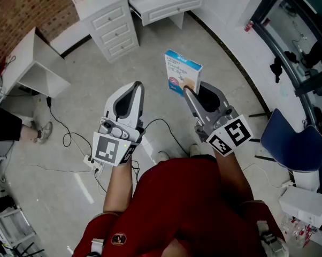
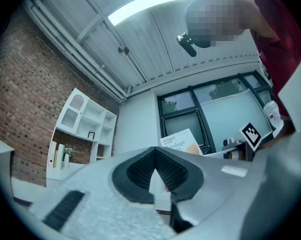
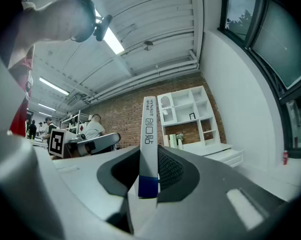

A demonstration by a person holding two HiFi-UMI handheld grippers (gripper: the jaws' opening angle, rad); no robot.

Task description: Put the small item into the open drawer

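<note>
A small blue-and-white box [image 1: 182, 73] is held up over the floor, with my right gripper [image 1: 190, 91] shut on its lower edge. In the right gripper view the box [image 3: 149, 134] stands edge-on and upright between the dark pads [image 3: 171, 170] of the right gripper [image 3: 149, 156]. My left gripper [image 1: 138, 85] is beside it to the left, shut with nothing in it. In the left gripper view the tips of the left gripper [image 2: 154, 156] meet, and the box [image 2: 181, 143] shows beyond them. A white chest of drawers [image 1: 115, 28] and a white desk with a drawer front [image 1: 166, 8] stand ahead.
A white side table [image 1: 32, 63] stands at the left. Cables [image 1: 70, 141] and a power strip [image 1: 92, 162] lie on the floor. A blue chair [image 1: 292, 142] is at the right by a glass wall [image 1: 297, 31]. A white shelf [image 3: 188, 116] stands against the brick wall.
</note>
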